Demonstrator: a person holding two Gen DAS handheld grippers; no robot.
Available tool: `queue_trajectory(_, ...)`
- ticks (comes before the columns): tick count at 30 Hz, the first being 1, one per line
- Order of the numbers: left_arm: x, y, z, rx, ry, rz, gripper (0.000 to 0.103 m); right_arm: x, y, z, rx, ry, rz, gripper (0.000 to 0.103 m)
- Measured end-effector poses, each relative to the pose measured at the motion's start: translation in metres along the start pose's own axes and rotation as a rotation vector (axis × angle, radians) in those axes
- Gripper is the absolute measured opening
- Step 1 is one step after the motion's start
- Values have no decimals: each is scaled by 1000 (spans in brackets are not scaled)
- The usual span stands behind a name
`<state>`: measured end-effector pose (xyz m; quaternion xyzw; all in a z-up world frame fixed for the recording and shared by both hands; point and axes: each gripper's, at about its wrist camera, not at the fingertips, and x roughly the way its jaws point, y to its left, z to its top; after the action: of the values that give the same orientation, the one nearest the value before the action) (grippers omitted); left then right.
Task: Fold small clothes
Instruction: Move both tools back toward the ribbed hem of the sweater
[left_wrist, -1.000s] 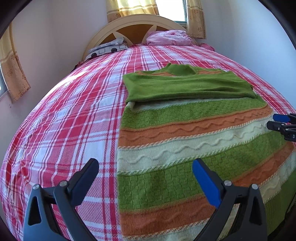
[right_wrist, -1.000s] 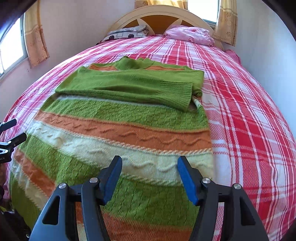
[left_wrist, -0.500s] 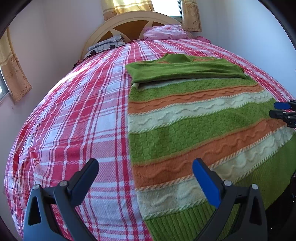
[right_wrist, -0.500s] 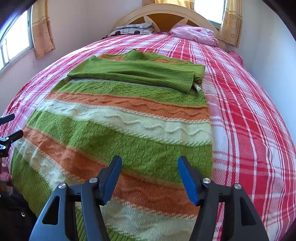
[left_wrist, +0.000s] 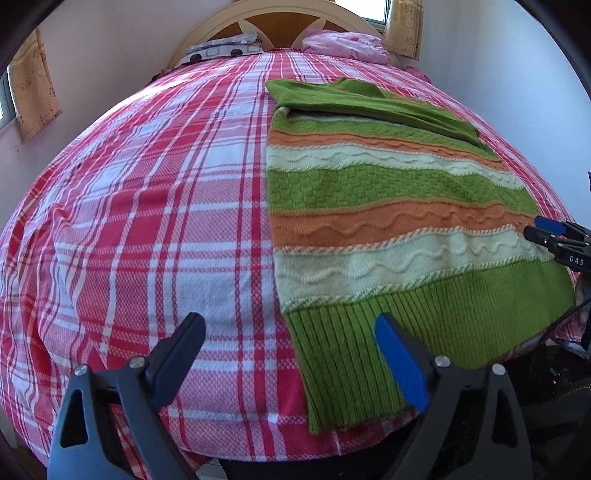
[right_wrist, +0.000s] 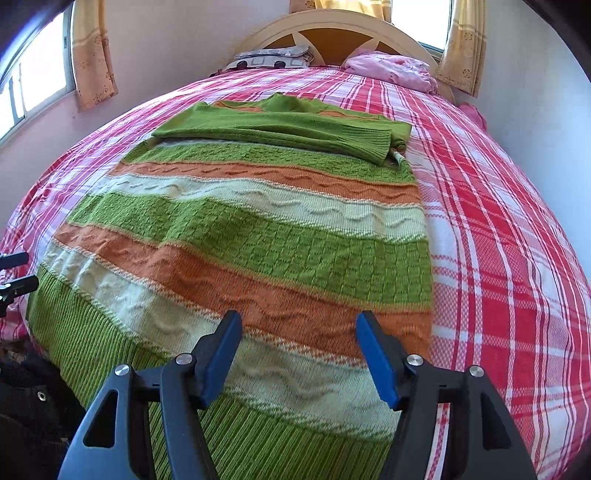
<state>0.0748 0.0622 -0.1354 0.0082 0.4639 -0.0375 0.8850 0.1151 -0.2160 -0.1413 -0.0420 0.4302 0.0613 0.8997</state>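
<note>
A striped knit sweater (left_wrist: 388, 192) in green, orange and cream lies flat on the bed, its green sleeves folded across the chest (right_wrist: 280, 129). Its ribbed green hem (left_wrist: 369, 350) hangs at the bed's near edge. My left gripper (left_wrist: 291, 336) hovers over the hem's left corner with its jaws closing; no cloth is pinched between them. My right gripper (right_wrist: 299, 332) stands open above the sweater's lower right part (right_wrist: 295, 295), with nothing held. Each gripper shows at the edge of the other's view: the right gripper (left_wrist: 554, 236) and the left gripper (right_wrist: 14, 273).
The bed is covered by a red and white plaid sheet (left_wrist: 147, 221). Pillows (right_wrist: 273, 59) and a pink bundle (right_wrist: 391, 70) lie by the wooden headboard (right_wrist: 332, 33). Walls with curtained windows (right_wrist: 92, 51) close in on both sides. Dark objects (right_wrist: 33, 398) lie below the bed's near edge.
Both grippers have drawn back down the sweater toward its hem, which now shows in both views. The left gripper's jaws stand slightly narrower.
</note>
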Motion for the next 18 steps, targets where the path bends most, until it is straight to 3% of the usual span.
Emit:
queue_trajectory(2, 2, -2, -6, -8, 23, -26, 82, -3, 0, -4, -2, -1, -3, 66)
queue_trajectory(6, 5, -4, -13, -19, 54, -52, 76, -11, -2, -11, 3, -15, -9, 66)
queue_trajectory(14, 7, 0, -16, -74, 77, -125, 49, -20, -8, -15, 32, -37, -17, 66)
queue_trajectory(18, 8, 0, -16, -77, 75, -142, 49, -25, -12, -17, 50, -40, -10, 66)
